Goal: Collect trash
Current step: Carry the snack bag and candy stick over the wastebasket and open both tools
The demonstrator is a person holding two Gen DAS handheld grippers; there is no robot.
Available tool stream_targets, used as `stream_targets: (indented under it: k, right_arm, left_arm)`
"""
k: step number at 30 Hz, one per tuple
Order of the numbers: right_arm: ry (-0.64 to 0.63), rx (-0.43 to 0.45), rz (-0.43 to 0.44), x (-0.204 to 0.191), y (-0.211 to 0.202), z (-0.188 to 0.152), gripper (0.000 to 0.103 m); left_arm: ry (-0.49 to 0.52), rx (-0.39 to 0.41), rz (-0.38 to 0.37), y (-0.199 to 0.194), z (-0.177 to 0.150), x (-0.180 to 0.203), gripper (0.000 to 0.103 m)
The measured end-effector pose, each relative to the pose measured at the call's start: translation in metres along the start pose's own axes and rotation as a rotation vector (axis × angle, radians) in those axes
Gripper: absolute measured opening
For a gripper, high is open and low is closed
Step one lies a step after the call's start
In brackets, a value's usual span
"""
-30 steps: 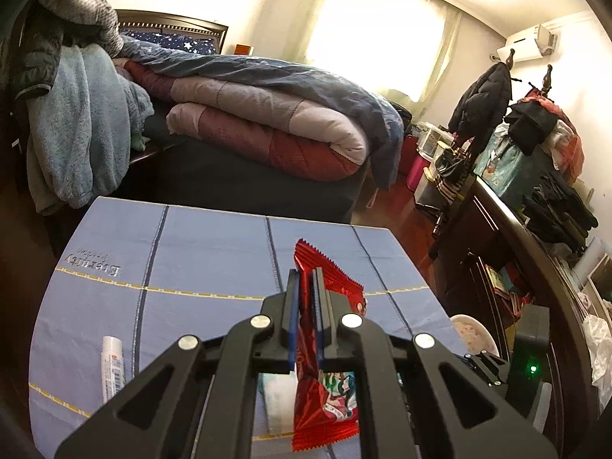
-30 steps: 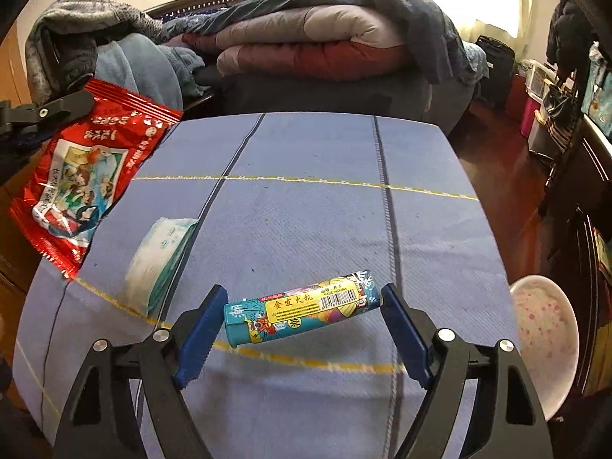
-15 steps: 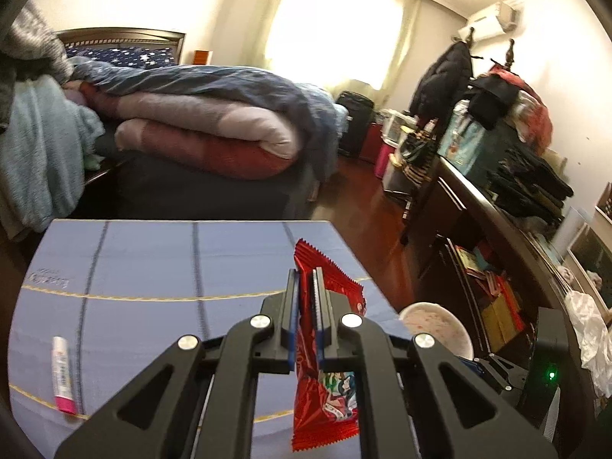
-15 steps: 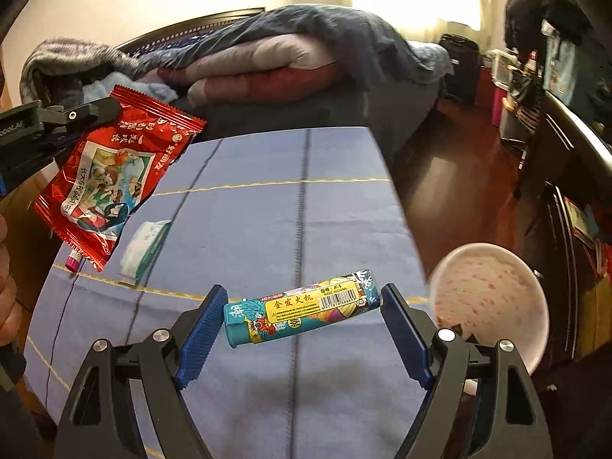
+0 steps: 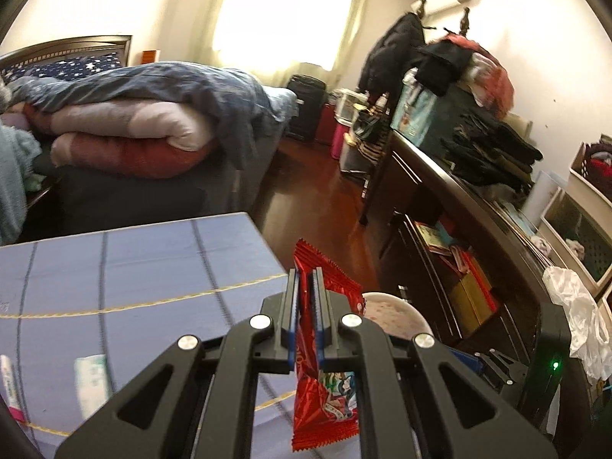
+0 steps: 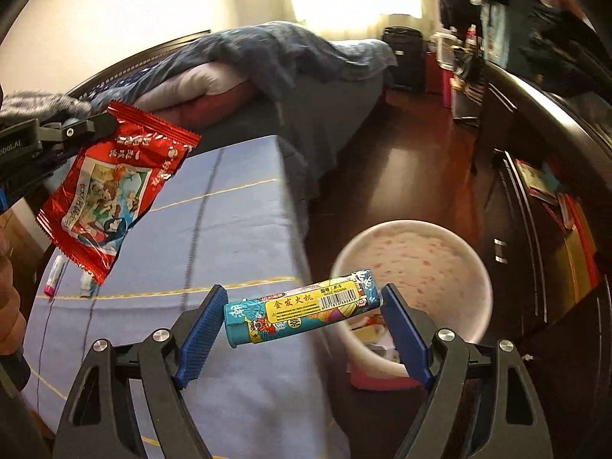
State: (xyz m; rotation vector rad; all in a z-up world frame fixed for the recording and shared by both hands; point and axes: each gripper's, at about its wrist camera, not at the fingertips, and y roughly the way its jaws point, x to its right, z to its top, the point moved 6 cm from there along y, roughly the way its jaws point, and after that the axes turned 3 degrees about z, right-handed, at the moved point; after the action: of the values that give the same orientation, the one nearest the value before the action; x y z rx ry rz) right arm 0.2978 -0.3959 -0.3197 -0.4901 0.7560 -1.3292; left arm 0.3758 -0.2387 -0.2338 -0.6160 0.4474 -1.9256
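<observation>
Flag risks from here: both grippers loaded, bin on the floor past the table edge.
1. The lighter is held only by its two ends between the right gripper pads, so it could pivot or slip out short of the bin.
2. The left gripper pinches the red wrapper near one edge; it hangs loose and could land outside the bin.

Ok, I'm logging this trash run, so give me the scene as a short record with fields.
left gripper: shut on red snack wrapper
right gripper: holds teal lighter end to end between its pads
bin: white, open, on the floor beside the table, below the lighter
table: blue cloth; small pink-capped tube lies near its left edge
</observation>
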Motion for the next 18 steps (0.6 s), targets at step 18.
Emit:
stream_targets:
  k: [18]
  right_arm:
    - [0.165,0.038,-0.110,0.111,-0.007,-0.003,0.082]
  left_arm:
    - [0.105,-0.069,-0.113,0.082,-0.003,0.103,0.009]
